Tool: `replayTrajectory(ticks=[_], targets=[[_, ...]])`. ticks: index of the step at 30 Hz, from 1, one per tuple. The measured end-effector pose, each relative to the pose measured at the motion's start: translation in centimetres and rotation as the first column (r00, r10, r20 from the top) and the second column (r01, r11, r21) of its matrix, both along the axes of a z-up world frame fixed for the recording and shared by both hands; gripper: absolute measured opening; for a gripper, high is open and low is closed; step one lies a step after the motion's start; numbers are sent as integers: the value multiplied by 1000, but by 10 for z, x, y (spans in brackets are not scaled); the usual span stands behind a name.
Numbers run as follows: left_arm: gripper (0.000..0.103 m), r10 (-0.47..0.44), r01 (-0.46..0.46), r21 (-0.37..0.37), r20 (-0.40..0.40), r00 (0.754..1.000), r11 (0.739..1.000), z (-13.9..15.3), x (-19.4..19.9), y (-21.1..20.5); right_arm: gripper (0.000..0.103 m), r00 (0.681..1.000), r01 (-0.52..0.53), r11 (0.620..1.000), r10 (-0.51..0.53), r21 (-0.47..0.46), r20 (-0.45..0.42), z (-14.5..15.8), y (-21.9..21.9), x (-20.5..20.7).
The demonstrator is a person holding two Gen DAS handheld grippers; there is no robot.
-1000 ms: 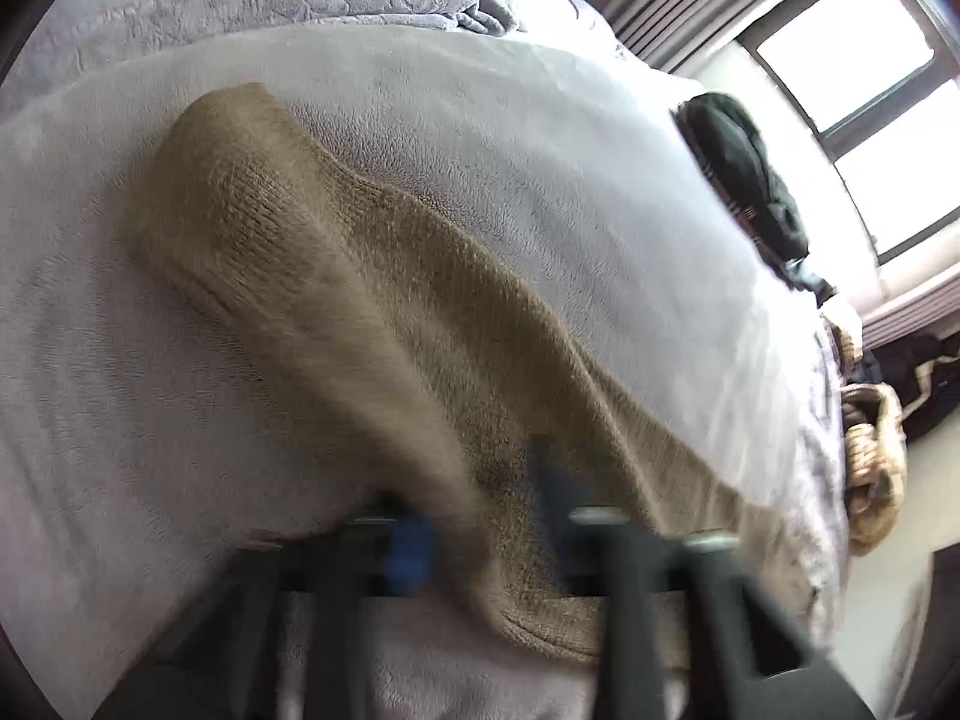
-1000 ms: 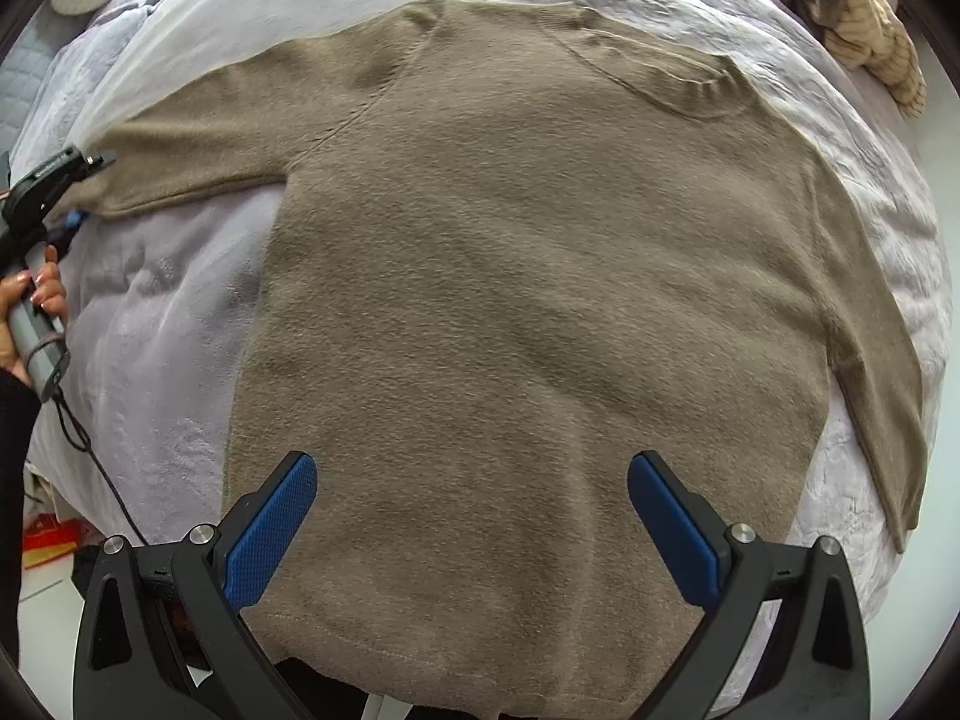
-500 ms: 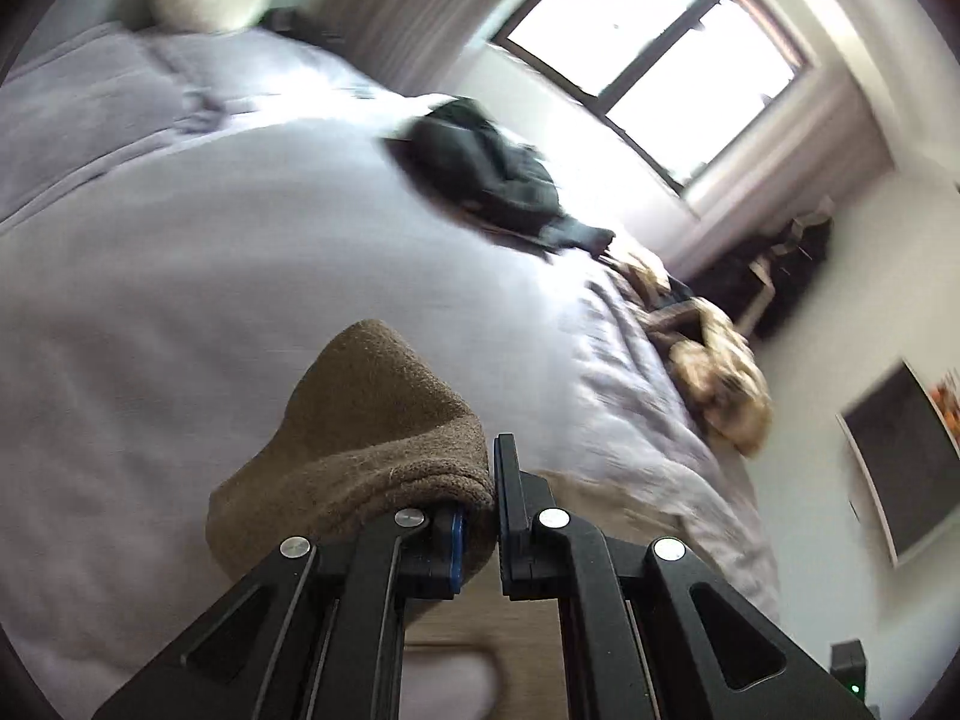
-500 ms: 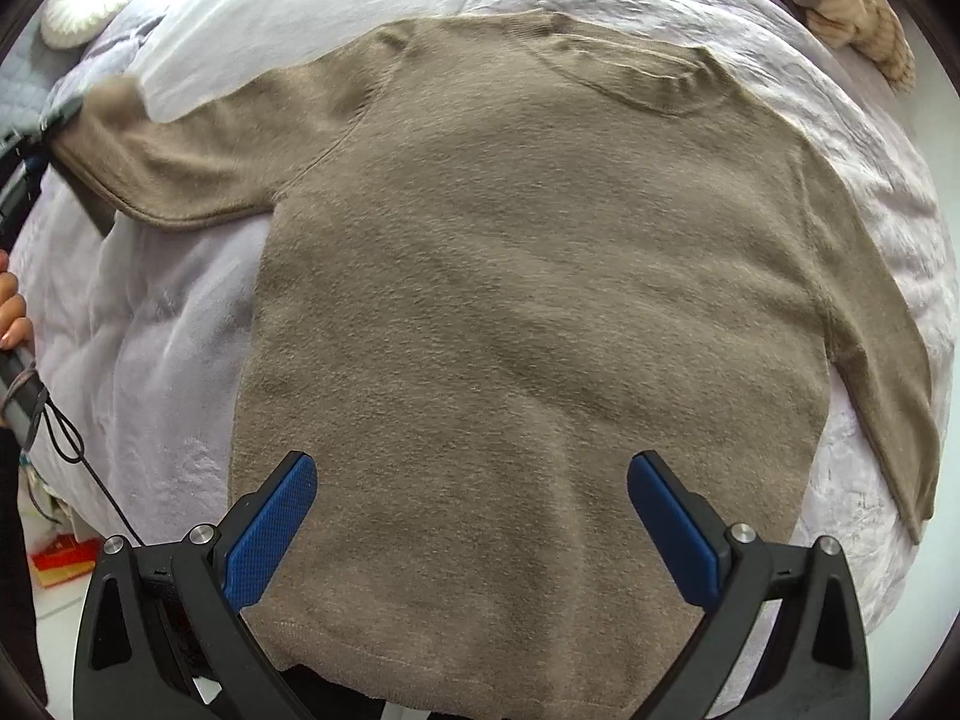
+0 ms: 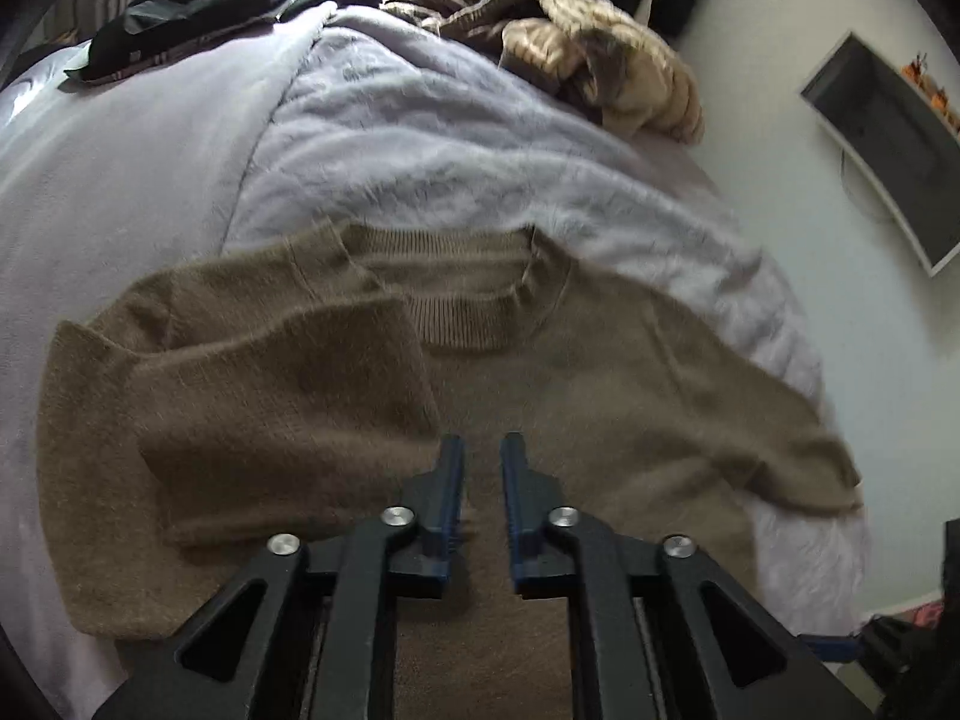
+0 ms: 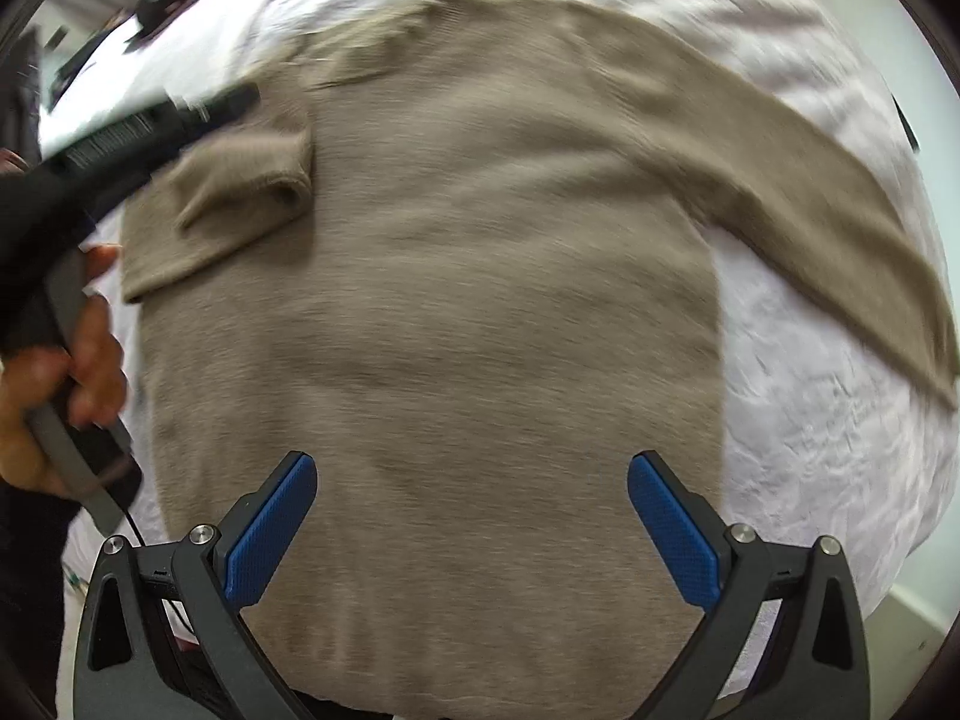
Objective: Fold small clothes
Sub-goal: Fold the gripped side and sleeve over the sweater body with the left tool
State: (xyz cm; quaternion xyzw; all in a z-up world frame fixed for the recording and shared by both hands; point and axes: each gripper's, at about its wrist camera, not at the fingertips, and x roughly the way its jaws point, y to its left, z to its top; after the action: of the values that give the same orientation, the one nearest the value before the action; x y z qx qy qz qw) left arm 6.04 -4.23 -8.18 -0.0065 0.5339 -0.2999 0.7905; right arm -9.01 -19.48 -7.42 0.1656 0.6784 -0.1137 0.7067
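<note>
Sweater flat on the bed, one sleeve folded in

A bed (image 5: 420, 138) under a pale lilac fleece blanket fills most of both views, and the brown knitted sweater (image 6: 456, 312) lies spread face up across it, collar toward the far side and hem toward the right wrist camera. Its body lies flat. The sleeve on the left of the pictures (image 5: 276, 420) is doubled back over the shoulder and chest, its cuff end resting just beside the ribbed collar (image 5: 468, 312). The other sleeve (image 6: 828, 204) stretches out straight over the blanket toward the bed's edge.

At the far end of the bed sit a heap of tan and dark clothing (image 5: 600, 48) and a black garment (image 5: 198, 6), well apart from the sweater. A dark screen (image 5: 888, 138) hangs on the wall beyond.

The right gripper (image 6: 471, 534) hangs over the sweater's lower half with its blue pads spread wide, nothing between them. The left gripper (image 5: 482, 474) hovers over the chest just beside the folded sleeve; its jaws have just been opening and now stand a narrow gap apart, the sleeve let go and nothing between them. In the right wrist view a hand (image 6: 66, 372) grips that tool's handle at the left edge
</note>
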Motion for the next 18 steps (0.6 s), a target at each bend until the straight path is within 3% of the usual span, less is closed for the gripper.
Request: replayTrajectory(ticks=[1,3,7,9,11,12,14,16,17,18], targets=[[75,2,-2,33,5,1000,999,-7,-5,1,103,1000,18,1000,-18,9,-3,-3,-8,-3],[96,29,-35,96,60,998,995,-6,-14,9,103,999,42,999,-42,29,1,-6,-18,-4],[96,53,-74,134,153,987,988,26,-31,51,103,997,12,996,-19,88,77,-2,-22,8],[96,98,-124,145,175,980,982,37,-28,81,103,987,-98,994,91,47,135,6,-4,29],[96,173,-203,169,179,969,964,40,-17,114,103,955,-239,969,246,-59,163,13,24,54],[96,210,-245,188,184,960,951,40,-15,131,103,916,-335,927,363,-171,172,18,48,73],[96,256,-299,233,196,946,925,38,-15,161,103,856,-429,855,488,-293,171,18,76,94],[96,273,-315,283,178,945,906,26,-18,181,103,770,-526,742,623,-415,138,4,111,122],[96,275,-313,303,162,948,900,18,-20,187,103,746,-551,708,655,-443,119,-2,119,129],[96,277,-313,317,154,948,895,13,-22,190,102,697,-593,634,713,-496,78,-17,136,142]])
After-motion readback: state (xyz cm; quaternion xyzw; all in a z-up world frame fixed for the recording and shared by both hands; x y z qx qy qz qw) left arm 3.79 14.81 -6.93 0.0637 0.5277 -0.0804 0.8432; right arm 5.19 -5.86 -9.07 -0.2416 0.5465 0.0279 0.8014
